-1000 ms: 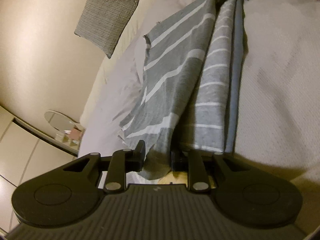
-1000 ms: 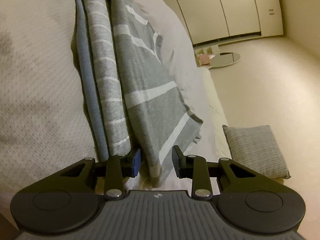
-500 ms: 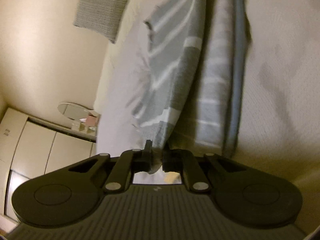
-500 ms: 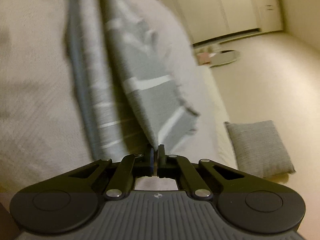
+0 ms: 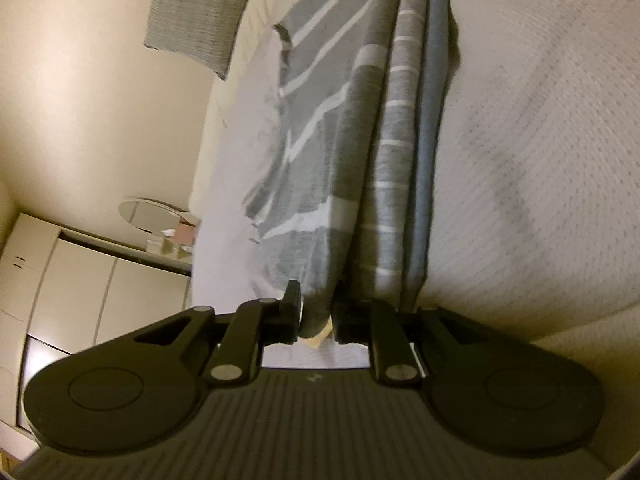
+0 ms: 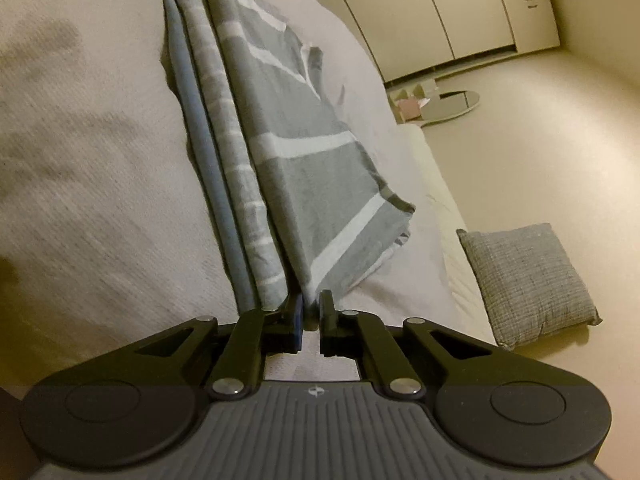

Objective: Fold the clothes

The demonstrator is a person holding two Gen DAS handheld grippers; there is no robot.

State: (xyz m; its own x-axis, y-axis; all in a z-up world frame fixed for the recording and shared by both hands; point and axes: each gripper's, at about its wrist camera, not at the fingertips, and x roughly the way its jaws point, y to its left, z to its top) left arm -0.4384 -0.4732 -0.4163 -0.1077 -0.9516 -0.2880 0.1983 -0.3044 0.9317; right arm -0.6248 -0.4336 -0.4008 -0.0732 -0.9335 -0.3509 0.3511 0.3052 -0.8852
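Cream wardrobe doors point(image 6: 440, 12), beige floor point(image 6: 540, 140), grey cushion point(image 6: 528, 276)

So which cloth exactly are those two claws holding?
Look at the white bed. Stretched along it hangs a grey cloth with wide white stripes, one end in each claw. The grey cushion beside the bed is finely woven, with no stripes.

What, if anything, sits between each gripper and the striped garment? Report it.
Nothing visible. The left gripper already has an end of the striped garment between its fingers, and the right gripper is closed on the opposite end, the cloth stretched over the bed.
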